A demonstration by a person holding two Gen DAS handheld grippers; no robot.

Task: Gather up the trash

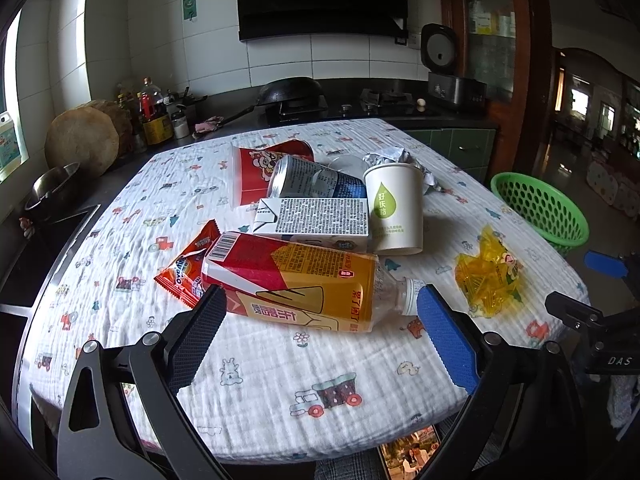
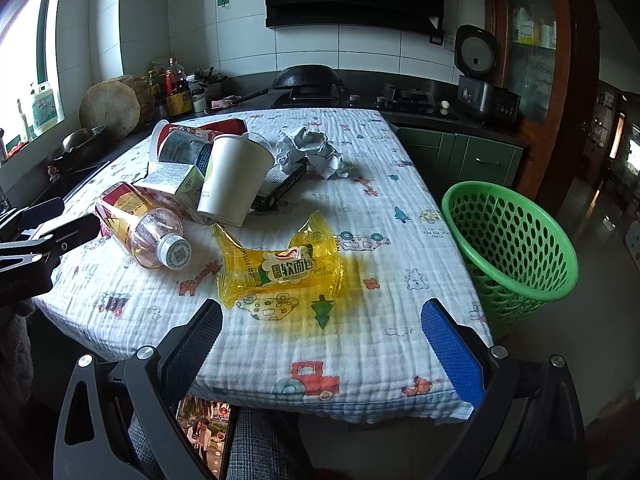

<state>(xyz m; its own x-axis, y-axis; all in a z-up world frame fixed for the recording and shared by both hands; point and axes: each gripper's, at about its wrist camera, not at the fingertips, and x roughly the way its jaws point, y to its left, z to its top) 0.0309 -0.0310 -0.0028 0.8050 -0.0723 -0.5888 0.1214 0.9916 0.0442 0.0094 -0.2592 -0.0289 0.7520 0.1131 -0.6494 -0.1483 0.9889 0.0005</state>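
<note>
Table (image 1: 256,408) covered with a white quilted cloth printed with cartoon cars, trains and animals. Trash sits in a loose heap toward its middle.

Left gripper (image 1: 320,312): jaws spread wide, holding nothing, low over the near edge of the table. The bottle (image 1: 304,280) lies on its side just beyond the fingertips, long axis running left to right in the left wrist view, white cap (image 1: 410,294) pointing right, near the blue finger pad. Red and orange label, with a barcode at the base end; large Chinese characters, upside down in this view, not read with confidence.

Right gripper (image 2: 322,320): jaws spread wide, empty. The yellow wrapper (image 2: 276,268) lies flat on the cloth just past its fingertips, long axis roughly left to right, apart from the heap. Its white panel reads 软面包; a printed number string runs along the left seam.

Behind the bottle, in the left wrist view: a white carton (image 1: 316,224) on its side, small black print facing the camera, touching the bottle. A can (image 1: 316,180) on its side, its end facing left. A white paper cup (image 1: 396,208) with a green drop logo and the characters 好庆怡, wider end up. A red snack packet (image 1: 188,268) tucked under the bottle's base end. A red and white box (image 1: 260,172) at the back. Crumpled paper (image 2: 312,152) behind the cup.

A green perforated basket (image 2: 508,240) stands off the table's right side, mouth tilted toward the camera.
</note>
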